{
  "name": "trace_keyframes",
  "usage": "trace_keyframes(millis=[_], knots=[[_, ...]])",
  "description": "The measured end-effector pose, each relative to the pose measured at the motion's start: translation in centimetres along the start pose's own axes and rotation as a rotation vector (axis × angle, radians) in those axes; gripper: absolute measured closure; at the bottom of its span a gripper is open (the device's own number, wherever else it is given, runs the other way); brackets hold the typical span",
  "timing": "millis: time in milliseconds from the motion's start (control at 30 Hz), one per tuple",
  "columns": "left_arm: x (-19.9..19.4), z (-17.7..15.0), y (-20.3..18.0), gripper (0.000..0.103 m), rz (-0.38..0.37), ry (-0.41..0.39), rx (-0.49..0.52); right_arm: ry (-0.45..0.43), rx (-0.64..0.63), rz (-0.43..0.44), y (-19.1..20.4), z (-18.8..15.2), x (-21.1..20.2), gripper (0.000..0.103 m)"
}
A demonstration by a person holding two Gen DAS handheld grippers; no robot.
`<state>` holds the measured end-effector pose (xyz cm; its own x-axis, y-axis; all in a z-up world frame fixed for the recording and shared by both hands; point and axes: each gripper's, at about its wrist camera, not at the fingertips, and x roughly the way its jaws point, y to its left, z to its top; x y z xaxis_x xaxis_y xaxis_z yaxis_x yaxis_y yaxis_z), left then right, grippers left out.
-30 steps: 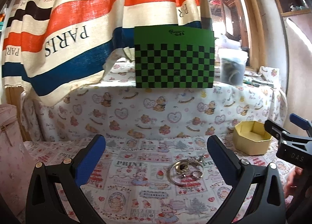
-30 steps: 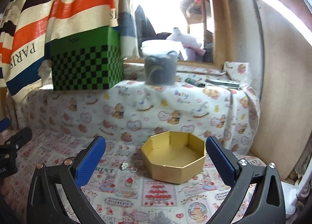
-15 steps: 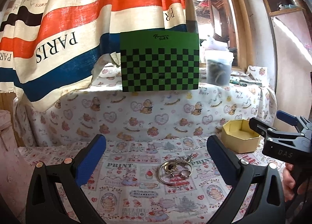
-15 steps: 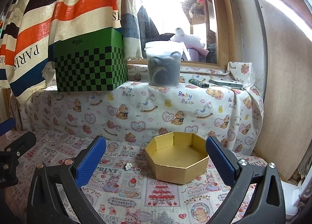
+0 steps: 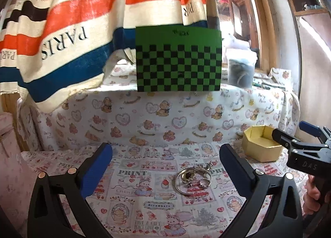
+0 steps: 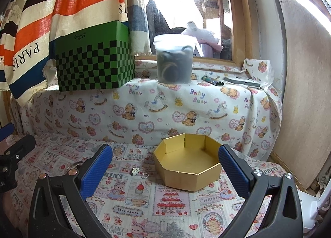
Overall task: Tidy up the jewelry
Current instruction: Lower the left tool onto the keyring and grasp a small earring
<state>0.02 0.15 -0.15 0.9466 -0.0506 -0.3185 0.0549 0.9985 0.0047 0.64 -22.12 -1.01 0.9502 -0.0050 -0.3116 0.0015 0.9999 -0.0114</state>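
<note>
On the printed cloth, between the left gripper's fingers:
Jewelry pile [image 5: 193, 179]: a silver bangle is seen lying flat, with rings and small pieces inside and at its far rim.
Loose pieces: a small white charm [image 6: 135, 171] and a thin ring [image 6: 145, 175] are seen apart from the pile, just left of the box.
Gold box [image 6: 187, 164]: an open hexagonal box is set on the cloth, to the right of the jewelry; nothing is seen inside it.
Left gripper [image 5: 165, 165]: the jaws are spread wide and nothing is held; it is positioned above the cloth, short of the pile.
Right gripper [image 6: 165, 165]: the jaws are spread wide and nothing is held; the box is framed between its fingers.
Raised ledge: a green checkered box [image 6: 94, 64] and a lidded plastic tub [image 6: 174, 58] are placed on it.
Backdrop: a striped curtain [image 5: 82, 20] is hung behind the ledge.
</note>
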Motion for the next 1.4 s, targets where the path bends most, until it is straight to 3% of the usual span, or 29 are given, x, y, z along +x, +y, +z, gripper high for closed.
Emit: trace_keyframes(millis=[200, 367, 500, 567, 667, 800, 933, 1067, 1167, 1233, 1300, 1367, 1400], knots=[[1.3, 0.5, -0.3, 0.0, -0.05, 0.093, 0.04, 0.04, 0.01, 0.016, -0.2, 0.0, 0.7, 0.0], [3.7, 2.5, -0.9, 0.005, -0.093, 0.261, 0.008, 0.056, 0.044, -0.003, -1.0, 0.1, 1.3, 0.0], [6.2, 3.7, -0.8, 0.017, -0.109, 0.407, -0.082, 0.096, 0.072, 0.017, -1.7, 0.0, 1.9, 0.0], [6.8, 3.9, -0.4, 0.021, -0.124, 0.417, -0.131, 0.115, 0.08, 0.039, -1.9, 0.0, 2.1, 0.0], [7.5, 3.5, -0.2, 0.037, -0.143, 0.429, -0.155, 0.163, 0.107, 0.1, -2.2, 0.0, 2.7, 0.0], [9.1, 2.1, -0.2, 0.054, -0.203, 0.49, -0.168, 0.244, 0.121, 0.176, -2.0, -0.5, 3.9, 0.022], [10.6, 0.3, -0.6, 0.065, -0.211, 0.565, -0.153, 0.287, 0.093, 0.203, -1.1, -1.0, 4.5, 0.046], [11.5, -1.2, -1.7, 0.078, -0.24, 0.639, -0.146, 0.278, 0.069, 0.217, -0.6, -1.1, 4.1, 0.048], [11.1, -1.4, -2.8, 0.081, -0.2, 0.642, -0.09, 0.281, 0.066, 0.219, -0.6, -1.1, 4.1, 0.051], [11.1, -1.6, -3.0, 0.093, -0.185, 0.642, -0.081, 0.294, 0.075, 0.222, -0.7, -1.1, 4.2, 0.06], [11.2, -1.8, -3.0, 0.093, -0.188, 0.642, -0.082, 0.31, 0.091, 0.233, -0.9, -1.2, 4.3, 0.063], [11.1, -1.9, -3.0, 0.093, -0.179, 0.64, -0.079, 0.323, 0.102, 0.255, -1.0, -1.3, 4.5, 0.075], [10.9, -2.0, -3.0, 0.093, -0.176, 0.645, -0.078, 0.333, 0.106, 0.273, -1.0, -1.3, 4.6, 0.086]])
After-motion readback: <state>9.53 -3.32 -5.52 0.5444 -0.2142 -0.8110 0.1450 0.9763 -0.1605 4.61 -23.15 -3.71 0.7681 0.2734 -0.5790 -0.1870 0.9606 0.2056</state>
